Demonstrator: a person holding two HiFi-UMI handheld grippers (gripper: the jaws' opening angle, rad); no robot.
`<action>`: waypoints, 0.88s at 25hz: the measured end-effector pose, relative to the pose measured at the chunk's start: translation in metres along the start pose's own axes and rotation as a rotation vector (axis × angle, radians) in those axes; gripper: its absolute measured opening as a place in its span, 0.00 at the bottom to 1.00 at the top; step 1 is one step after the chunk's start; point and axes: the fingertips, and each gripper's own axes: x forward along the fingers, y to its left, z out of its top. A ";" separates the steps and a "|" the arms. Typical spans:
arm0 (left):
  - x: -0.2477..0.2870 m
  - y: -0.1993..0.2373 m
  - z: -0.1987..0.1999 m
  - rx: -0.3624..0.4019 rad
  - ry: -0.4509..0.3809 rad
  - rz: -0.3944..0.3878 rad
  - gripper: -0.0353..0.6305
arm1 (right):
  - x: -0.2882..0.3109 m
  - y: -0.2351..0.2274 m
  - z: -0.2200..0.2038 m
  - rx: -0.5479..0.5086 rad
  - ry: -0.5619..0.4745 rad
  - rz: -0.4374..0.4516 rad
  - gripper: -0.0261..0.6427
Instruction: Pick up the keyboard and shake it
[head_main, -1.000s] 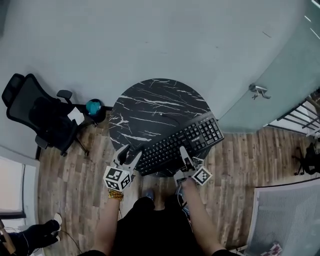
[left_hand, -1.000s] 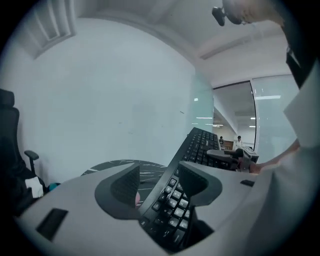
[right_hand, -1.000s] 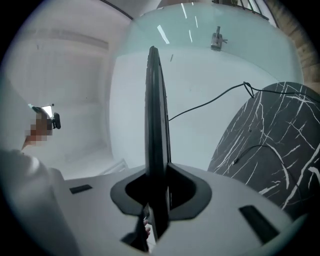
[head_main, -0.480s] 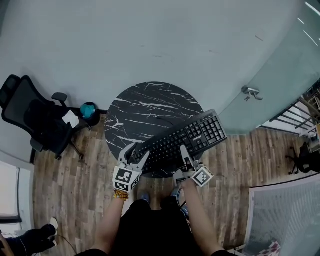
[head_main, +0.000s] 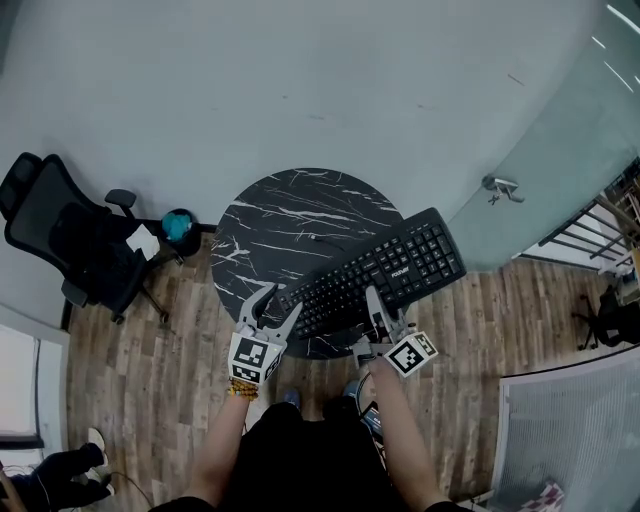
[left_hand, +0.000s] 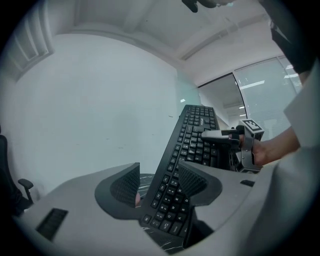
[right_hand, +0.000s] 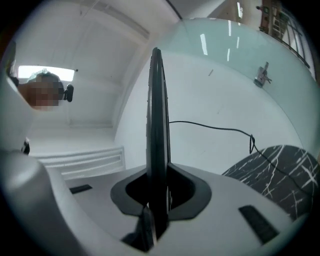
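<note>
Jaws of our right gripper (right_hand: 158, 186) are clenched on the near long edge of the keyboard (head_main: 375, 272), which stands edge-on between them. Our left gripper (left_hand: 159, 182) is spread wide around the keyboard's left end, and we see a gap beside its left pad, so it is not gripping.

The keyboard looks raised and tilted over the round marbled surface (head_main: 290, 215), its right end reaching past the rim.

We judge it a stiff, fairly light plastic slab, long enough to twist in a single pinch. Its smooth frame may slip when shaken, so a second hold on the left end, on the frame rather than on the keys, seems wise. Its cable (right_hand: 215, 127) may tug.

We count one keyboard, one cable, two grippers, one surface and one office chair (head_main: 70, 245).
</note>
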 end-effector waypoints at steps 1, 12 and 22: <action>0.000 0.000 0.001 0.002 -0.004 -0.001 0.42 | 0.003 0.006 0.006 -0.059 0.008 0.005 0.14; -0.004 -0.001 0.019 0.007 -0.051 0.000 0.41 | 0.024 0.073 0.034 -0.761 0.130 0.022 0.14; -0.007 -0.003 0.027 0.021 -0.069 -0.006 0.41 | 0.027 0.091 0.009 -1.009 0.196 0.020 0.14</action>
